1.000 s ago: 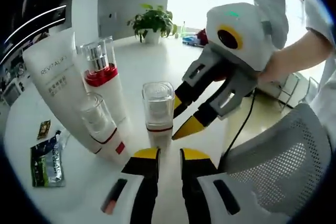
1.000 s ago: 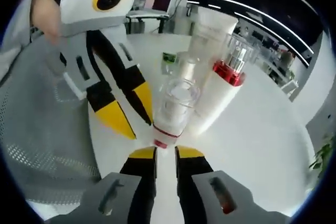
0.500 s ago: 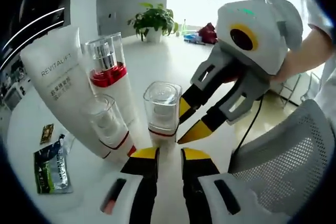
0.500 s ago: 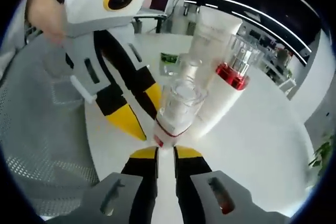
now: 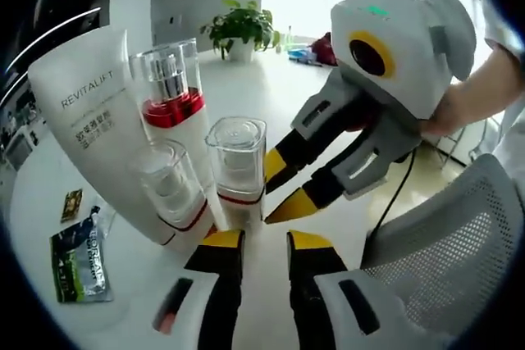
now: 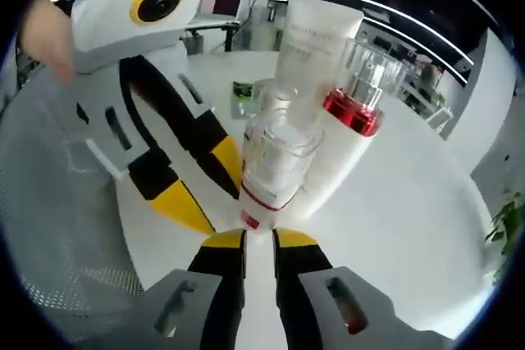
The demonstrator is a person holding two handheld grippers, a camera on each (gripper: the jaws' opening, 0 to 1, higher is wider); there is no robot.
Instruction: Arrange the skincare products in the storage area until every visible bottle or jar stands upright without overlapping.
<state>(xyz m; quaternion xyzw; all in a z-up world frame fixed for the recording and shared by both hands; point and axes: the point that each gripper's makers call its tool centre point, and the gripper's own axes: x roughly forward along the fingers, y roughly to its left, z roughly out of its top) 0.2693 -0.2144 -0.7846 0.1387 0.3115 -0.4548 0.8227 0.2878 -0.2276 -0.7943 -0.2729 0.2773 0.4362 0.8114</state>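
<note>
On the white round table (image 5: 271,96) stand a white REVITALIFT tube (image 5: 86,133), a tall pump bottle (image 5: 174,104) with a red collar, and two small clear-capped bottles. The nearer small bottle (image 5: 236,168) stands upright just beyond my left gripper (image 5: 256,242), which is open with nothing between its jaws. My right gripper (image 5: 277,193) reaches in from the right, open, its tips beside that bottle. In the right gripper view the same bottle (image 6: 275,165) rises just past my right gripper (image 6: 260,241), with the left gripper (image 6: 212,190) open to its left and the pump bottle (image 6: 353,120) and tube (image 6: 312,38) behind.
Green sachets (image 5: 78,256) lie on the table to the left of the products. A potted plant (image 5: 242,26) stands at the table's far edge. A grey mesh chair (image 5: 459,227) sits close on the right. A person's hand (image 5: 467,100) holds the right gripper.
The nearer small bottle, tilted half a second ago, now stands straight and sits closer to the other bottles. Both grippers stay near its base, jaws much as before.
</note>
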